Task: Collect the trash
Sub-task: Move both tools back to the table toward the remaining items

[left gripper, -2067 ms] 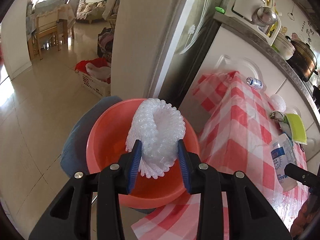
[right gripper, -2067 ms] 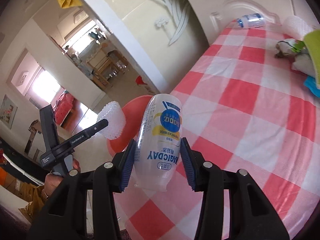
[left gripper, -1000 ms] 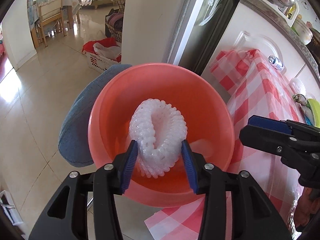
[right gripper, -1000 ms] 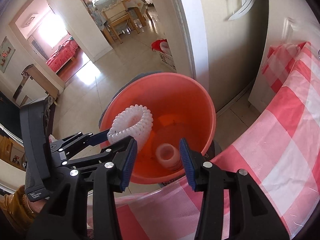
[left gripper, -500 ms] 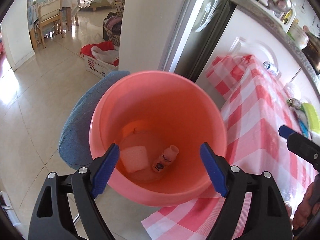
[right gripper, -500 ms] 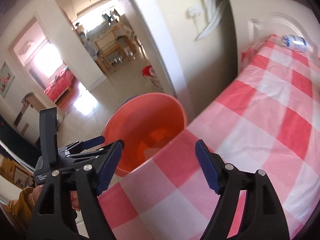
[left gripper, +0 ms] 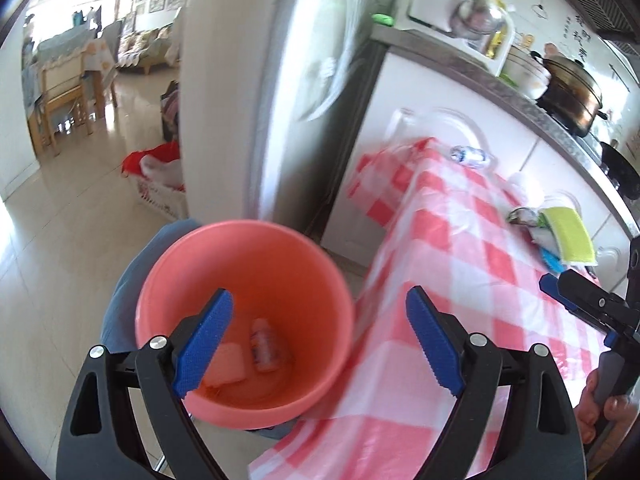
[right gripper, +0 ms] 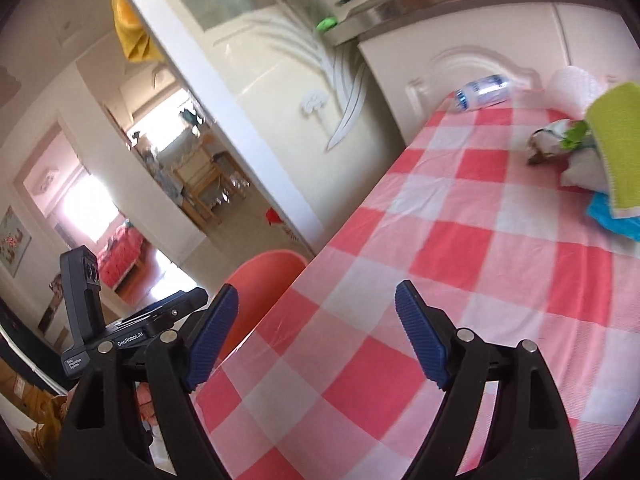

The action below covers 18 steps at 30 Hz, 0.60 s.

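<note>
Gaping wide, left gripper [left gripper: 316, 336] over smooth round coral plastic bucket [left gripper: 244, 248] — labelled bottle [left gripper: 264, 346] and pale foam piece [left gripper: 230, 364] inside. Spread too, right gripper [right gripper: 316, 336] above glossy red-checked table [right gripper: 480, 248]; "GenRobot.AI" printed on neighbouring rig — clear bottle [right gripper: 482, 92] farthest.

Open checkered tablecloth [right gripper: 460, 248] ahead of my right gripper [right gripper: 316, 336]; clutter pile [right gripper: 592, 160] crowds the far right. Left gripper [left gripper: 320, 336] has the bucket [left gripper: 244, 248] mouth unobstructed below, fridge [left gripper: 280, 80] beyond.
</note>
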### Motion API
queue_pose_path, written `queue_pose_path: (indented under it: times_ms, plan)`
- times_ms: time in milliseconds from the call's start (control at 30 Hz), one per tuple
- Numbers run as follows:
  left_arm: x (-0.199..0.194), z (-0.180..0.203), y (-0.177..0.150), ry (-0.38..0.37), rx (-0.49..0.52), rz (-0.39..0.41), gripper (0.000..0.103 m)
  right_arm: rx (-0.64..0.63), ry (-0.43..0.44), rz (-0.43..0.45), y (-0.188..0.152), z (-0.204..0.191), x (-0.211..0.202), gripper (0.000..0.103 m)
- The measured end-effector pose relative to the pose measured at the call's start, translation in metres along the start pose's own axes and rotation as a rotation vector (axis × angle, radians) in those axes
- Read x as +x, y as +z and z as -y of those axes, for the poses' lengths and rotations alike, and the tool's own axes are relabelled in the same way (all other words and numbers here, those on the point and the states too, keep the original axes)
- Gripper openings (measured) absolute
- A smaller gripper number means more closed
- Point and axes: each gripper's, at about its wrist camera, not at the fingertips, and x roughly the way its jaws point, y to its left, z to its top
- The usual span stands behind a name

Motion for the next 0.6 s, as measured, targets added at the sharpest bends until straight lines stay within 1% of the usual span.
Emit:
queue_pose_path:
  times_ms: [67,167,300,367,467,533,600]
  plan:
    - [0.000,0.019,0.011,-0.038,0.032,-0.004,0.088,0.033,0.006,0.045,0.006,0.011,-0.018,0.081]
    - [0.001,0.053,0.031,-0.076,0.111,0.022,0.088,0.077,0.009,0.122,0.016,0.028,-0.048,0.082]
    - [0.010,0.107,0.057,-0.122,0.231,0.054,0.088,0.118,-0.029,0.253,0.028,0.050,-0.094,0.083]
    - [0.018,0.135,0.069,-0.143,0.271,0.065,0.088,0.168,-0.037,0.320,0.034,0.071,-0.117,0.087]
    - [0.034,0.171,0.087,-0.184,0.313,0.066,0.088,0.228,-0.088,0.391,0.038,0.101,-0.143,0.089]
    - [0.050,0.196,0.100,-0.216,0.341,0.059,0.088,0.281,-0.113,0.422,0.037,0.125,-0.156,0.090]
    - [0.067,0.216,0.111,-0.231,0.362,0.059,0.088,0.351,-0.139,0.442,0.033,0.150,-0.166,0.090]
